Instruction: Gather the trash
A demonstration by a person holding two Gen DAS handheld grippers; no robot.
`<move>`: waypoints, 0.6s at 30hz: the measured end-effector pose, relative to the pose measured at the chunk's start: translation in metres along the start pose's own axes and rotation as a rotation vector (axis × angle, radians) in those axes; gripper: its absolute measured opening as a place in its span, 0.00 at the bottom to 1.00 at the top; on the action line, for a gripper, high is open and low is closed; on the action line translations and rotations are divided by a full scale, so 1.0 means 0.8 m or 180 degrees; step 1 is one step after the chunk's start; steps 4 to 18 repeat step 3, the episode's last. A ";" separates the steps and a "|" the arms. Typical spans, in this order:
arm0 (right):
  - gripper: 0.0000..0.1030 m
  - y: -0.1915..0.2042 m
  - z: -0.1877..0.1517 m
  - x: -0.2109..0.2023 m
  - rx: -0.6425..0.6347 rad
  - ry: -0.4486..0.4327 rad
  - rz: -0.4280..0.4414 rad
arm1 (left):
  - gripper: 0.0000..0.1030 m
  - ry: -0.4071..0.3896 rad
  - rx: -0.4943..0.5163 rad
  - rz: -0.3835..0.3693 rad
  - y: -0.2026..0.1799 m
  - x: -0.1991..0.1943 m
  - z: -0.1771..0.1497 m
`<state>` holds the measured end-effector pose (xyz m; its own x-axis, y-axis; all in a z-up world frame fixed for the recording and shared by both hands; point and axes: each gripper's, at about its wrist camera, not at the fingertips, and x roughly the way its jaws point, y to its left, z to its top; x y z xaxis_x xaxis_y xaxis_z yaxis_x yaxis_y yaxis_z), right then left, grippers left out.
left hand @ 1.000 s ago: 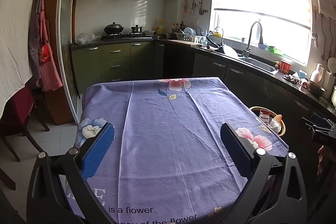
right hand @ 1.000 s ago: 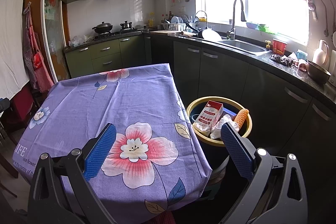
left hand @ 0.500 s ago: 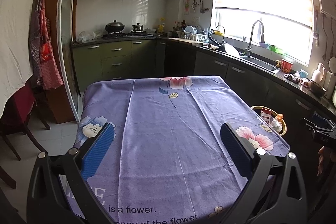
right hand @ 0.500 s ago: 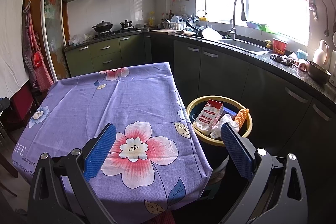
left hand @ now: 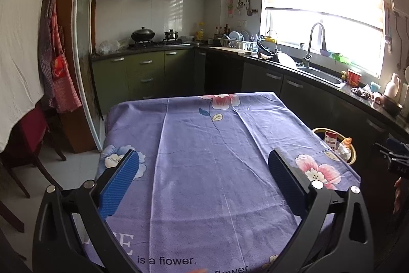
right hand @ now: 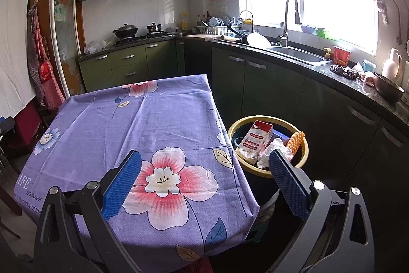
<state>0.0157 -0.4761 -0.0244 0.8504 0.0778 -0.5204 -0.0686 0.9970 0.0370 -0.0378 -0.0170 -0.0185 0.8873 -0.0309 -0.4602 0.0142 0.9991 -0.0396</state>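
The bench (left hand: 204, 170), draped in a purple flower-print tablecloth (right hand: 153, 124), fills most of both wrist views, and its top carries nothing. A dark kitchen counter (right hand: 332, 73) with a steel sink (right hand: 296, 54) runs along the window side. Just beside the bench's right edge stands a yellow-rimmed trash bin (right hand: 305, 147) on the floor. Inside the bin sit a red-and-white carton (right hand: 254, 142) leaning against the rim, a crumpled white paper towel (right hand: 274, 149) touching it, and an orange corn cob (right hand: 295, 142) upright at the right side. The left hand-held gripper (left hand: 203, 178) hangs over the near part of the bench, its blue-padded jaws spread wide and released, grasping nothing. The right hand-held gripper (right hand: 204, 179) hangs over the bench's near right corner, likewise spread wide and empty, with its right finger in front of the bin.
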 end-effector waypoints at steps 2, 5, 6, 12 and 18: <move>0.95 0.000 0.002 0.003 -0.0006 0.0010 0.0007 | 0.93 0.0027 -0.0049 -0.0021 0.006 0.008 0.004; 0.95 0.001 0.003 0.008 -0.0018 0.0026 0.0021 | 0.93 0.0053 -0.0075 -0.0028 0.010 0.015 0.007; 0.95 0.001 0.003 0.008 -0.0018 0.0026 0.0021 | 0.93 0.0053 -0.0075 -0.0028 0.010 0.015 0.007; 0.95 0.001 0.003 0.008 -0.0018 0.0026 0.0021 | 0.93 0.0053 -0.0075 -0.0028 0.010 0.015 0.007; 0.95 0.001 0.003 0.008 -0.0018 0.0026 0.0021 | 0.93 0.0053 -0.0075 -0.0028 0.010 0.015 0.007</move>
